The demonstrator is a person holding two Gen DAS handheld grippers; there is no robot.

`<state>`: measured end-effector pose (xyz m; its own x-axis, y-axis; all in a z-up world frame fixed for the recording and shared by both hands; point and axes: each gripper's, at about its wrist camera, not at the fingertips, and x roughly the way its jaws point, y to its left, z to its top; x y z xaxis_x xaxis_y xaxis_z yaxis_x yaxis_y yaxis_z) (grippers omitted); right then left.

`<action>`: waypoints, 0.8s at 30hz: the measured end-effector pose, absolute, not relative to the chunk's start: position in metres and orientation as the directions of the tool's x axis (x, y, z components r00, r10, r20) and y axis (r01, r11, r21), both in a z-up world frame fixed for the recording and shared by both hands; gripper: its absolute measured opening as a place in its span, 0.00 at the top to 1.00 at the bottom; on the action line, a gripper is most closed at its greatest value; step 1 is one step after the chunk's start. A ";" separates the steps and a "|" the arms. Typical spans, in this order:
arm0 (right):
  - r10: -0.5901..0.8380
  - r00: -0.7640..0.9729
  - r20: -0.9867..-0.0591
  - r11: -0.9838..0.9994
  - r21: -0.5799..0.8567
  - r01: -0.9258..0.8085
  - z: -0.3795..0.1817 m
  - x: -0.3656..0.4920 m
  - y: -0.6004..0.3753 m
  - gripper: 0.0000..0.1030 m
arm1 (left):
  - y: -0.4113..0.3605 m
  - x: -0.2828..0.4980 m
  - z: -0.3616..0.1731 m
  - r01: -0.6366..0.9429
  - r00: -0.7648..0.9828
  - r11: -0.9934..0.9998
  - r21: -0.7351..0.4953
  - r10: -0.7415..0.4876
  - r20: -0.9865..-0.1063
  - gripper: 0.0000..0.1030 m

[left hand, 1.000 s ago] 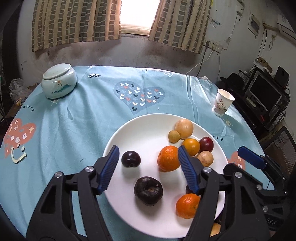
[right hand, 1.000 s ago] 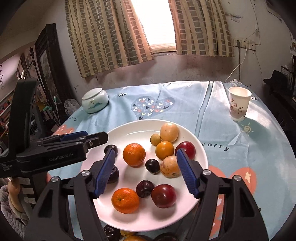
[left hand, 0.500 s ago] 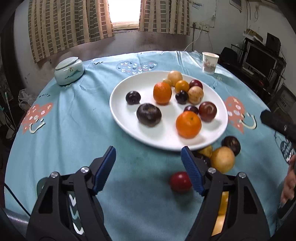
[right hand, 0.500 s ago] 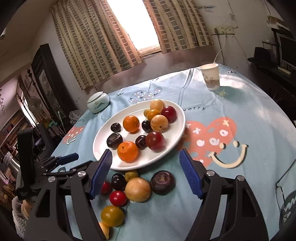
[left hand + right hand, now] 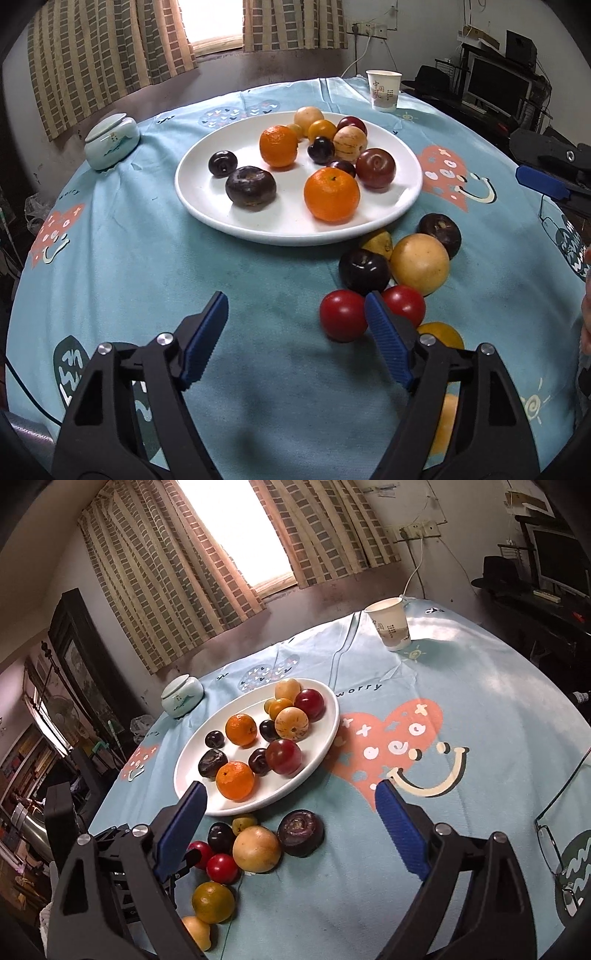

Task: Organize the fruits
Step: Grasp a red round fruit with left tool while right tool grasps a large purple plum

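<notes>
With both the left gripper [image 5: 295,332] and right gripper [image 5: 290,818] spread empty, the red fruit [image 5: 343,315] beside the left's right finger (nearest the plate [image 5: 207,195]) seemed best centred between the fingers before closing.

Your bench [image 5: 155,266] wears a blue patterned cloth. On it sits the white plate [image 5: 207,206]; beyond the plate stand a paper cup [image 5: 383,90] and lidded jar [image 5: 112,142]; loose fruit [image 5: 255,848] clusters against the plate's near rim.

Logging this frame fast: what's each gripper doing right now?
Left gripper: open, holding nothing, above the blue tablecloth.
Right gripper: open, holding nothing.
</notes>
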<state>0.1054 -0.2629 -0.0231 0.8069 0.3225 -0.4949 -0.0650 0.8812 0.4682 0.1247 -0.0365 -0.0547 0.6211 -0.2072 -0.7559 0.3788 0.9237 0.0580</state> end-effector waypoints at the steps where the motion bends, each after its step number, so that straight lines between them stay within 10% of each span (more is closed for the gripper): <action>1: 0.321 0.808 -0.495 0.881 0.469 -0.063 -0.023 0.105 -0.264 0.10 | -0.038 0.124 -0.055 0.383 0.620 0.922 0.061 -0.207 -0.757 0.23; 13: 0.308 0.815 -0.490 0.884 0.463 -0.055 -0.023 0.105 -0.265 0.10 | -0.045 0.120 -0.059 0.475 0.556 0.880 -0.032 -0.328 -0.764 0.62; 24: 0.304 0.789 -0.534 0.896 0.441 -0.047 -0.030 0.111 -0.260 0.10 | -0.048 0.121 -0.066 0.476 0.518 0.877 -0.070 -0.344 -0.783 0.71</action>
